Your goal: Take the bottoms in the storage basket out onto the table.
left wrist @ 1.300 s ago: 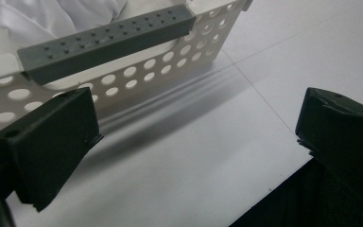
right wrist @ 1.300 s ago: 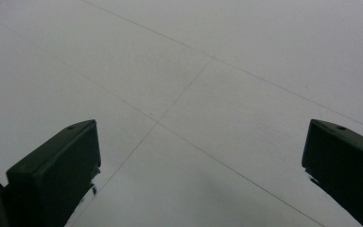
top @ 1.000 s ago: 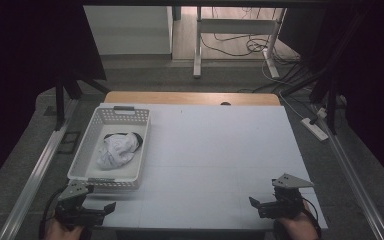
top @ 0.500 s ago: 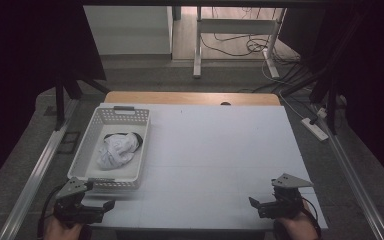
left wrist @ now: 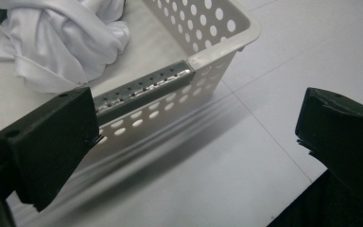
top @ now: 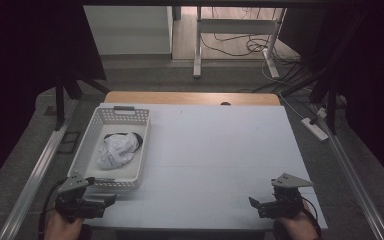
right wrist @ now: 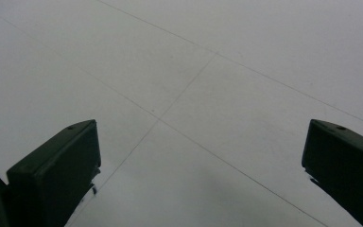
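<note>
A white perforated basket [top: 91, 150] sits at the left middle of the high view on the white surface [top: 215, 150]; a crumpled white garment [top: 116, 149] lies inside it, toward its far half; the left gripper [top: 102, 200] hovers at the lower left of the frame, just beside the basket's near wall, its jaws spread wide with nothing between them; in the left gripper view the basket's near corner [left wrist: 220, 42] and the garment [left wrist: 61, 38] fill the upper left; the right gripper [top: 260, 206] rests at the lower right, well apart from the basket, jaws likewise spread over bare surface [right wrist: 194, 94].
</note>
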The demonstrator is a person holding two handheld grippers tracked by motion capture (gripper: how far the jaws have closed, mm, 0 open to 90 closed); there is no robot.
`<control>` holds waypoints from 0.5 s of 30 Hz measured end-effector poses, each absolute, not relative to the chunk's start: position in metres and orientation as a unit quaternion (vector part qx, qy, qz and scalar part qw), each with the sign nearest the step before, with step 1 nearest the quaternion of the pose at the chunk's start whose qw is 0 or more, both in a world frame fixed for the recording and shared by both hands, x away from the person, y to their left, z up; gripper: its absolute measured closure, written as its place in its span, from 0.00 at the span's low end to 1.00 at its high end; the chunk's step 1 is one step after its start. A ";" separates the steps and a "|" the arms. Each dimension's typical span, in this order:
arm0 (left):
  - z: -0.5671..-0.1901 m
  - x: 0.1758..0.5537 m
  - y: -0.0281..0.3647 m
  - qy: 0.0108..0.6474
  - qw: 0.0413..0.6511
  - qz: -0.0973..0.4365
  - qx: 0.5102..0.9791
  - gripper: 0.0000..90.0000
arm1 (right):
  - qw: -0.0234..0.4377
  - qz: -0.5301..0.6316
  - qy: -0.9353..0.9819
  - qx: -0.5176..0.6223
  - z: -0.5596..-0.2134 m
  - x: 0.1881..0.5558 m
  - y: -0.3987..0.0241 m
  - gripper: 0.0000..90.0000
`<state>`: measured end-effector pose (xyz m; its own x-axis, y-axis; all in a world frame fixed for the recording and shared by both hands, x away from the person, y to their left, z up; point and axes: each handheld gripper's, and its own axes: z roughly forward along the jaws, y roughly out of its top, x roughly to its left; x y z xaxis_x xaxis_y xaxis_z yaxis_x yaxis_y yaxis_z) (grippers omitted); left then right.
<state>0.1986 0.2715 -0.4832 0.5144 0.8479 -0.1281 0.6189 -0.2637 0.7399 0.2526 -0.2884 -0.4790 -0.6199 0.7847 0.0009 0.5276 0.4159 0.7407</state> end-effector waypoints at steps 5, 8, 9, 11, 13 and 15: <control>-0.481 0.203 0.272 0.467 0.386 0.147 0.782 0.00 | 0.176 0.363 0.823 0.399 -0.479 0.253 -0.288 0.00; -0.479 0.206 0.271 0.464 0.389 0.151 0.782 0.00 | 0.176 0.363 0.823 0.399 -0.479 0.253 -0.288 0.00; -0.477 0.207 0.270 0.461 0.391 0.149 0.782 0.00 | 0.176 0.363 0.823 0.399 -0.479 0.253 -0.288 0.00; -0.475 0.209 0.268 0.455 0.393 0.148 0.785 0.00 | 0.175 0.362 0.823 0.400 -0.479 0.253 -0.288 0.00; -0.474 0.212 0.266 0.453 0.391 0.150 0.787 0.00 | 0.175 0.362 0.824 0.400 -0.479 0.253 -0.288 0.00; -0.474 0.214 0.266 0.453 0.391 0.151 0.787 0.00 | 0.175 0.362 0.824 0.400 -0.479 0.253 -0.288 0.00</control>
<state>0.2141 0.2657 -0.4736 0.5446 0.8307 -0.1155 0.5939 -0.2848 0.7524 0.2531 -0.2885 -0.4790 -0.6191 0.7853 0.0010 0.5313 0.4179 0.7369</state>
